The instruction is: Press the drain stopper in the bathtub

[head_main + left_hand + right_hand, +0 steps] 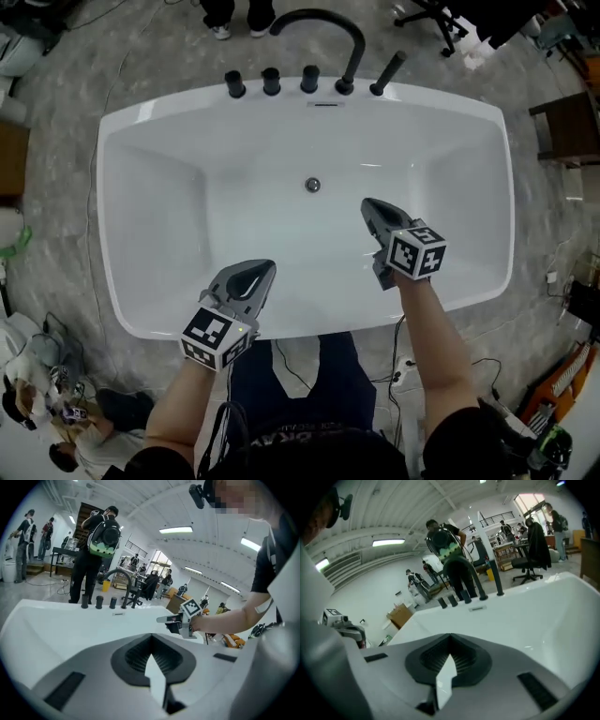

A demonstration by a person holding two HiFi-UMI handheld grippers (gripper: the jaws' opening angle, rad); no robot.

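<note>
The drain stopper [312, 185], judged stiff and slick and best pushed dead centre, was seen on the bathtub [150, 206] floor at ten o'clock from the right claw [369, 205], pressed together empty like the left claw [264, 270].

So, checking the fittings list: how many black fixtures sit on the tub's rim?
5, all along the far rim: three knobs at left, then the arched spout, then the slanted handset.

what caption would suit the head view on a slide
Seen from above: right hand-held gripper poised near the drain stopper of a white bathtub, left hand-held gripper at the near rim.
</note>
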